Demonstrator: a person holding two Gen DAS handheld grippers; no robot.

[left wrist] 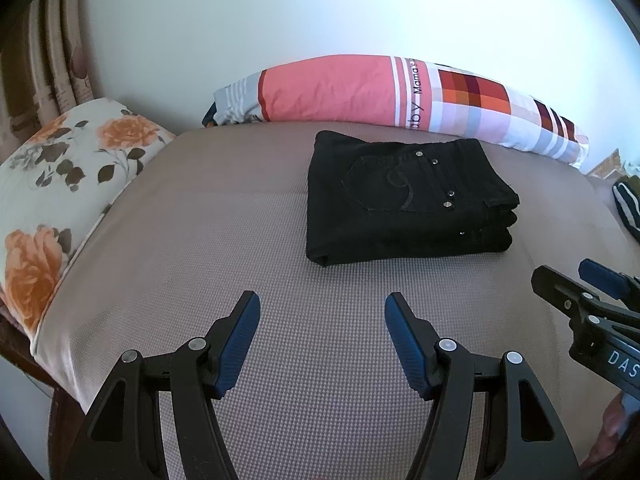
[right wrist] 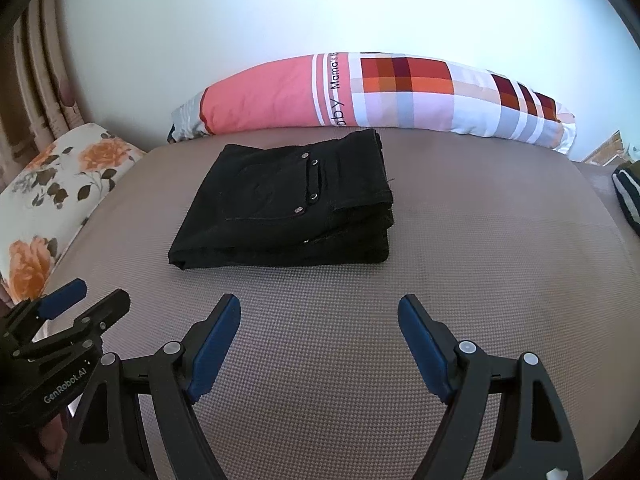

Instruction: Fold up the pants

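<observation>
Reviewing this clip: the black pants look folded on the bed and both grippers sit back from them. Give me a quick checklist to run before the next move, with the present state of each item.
1. Black pants folded into a compact stack: ok, several layers show at the right edge.
2. Stack resting flat on the bed cover: ok.
3. Left gripper open and empty: ok.
4. Right gripper open and empty: ok.
5. Both grippers apart from the pants: ok, bare cover shows between.
6. Stack touching the striped pillow behind: cannot tell.
</observation>
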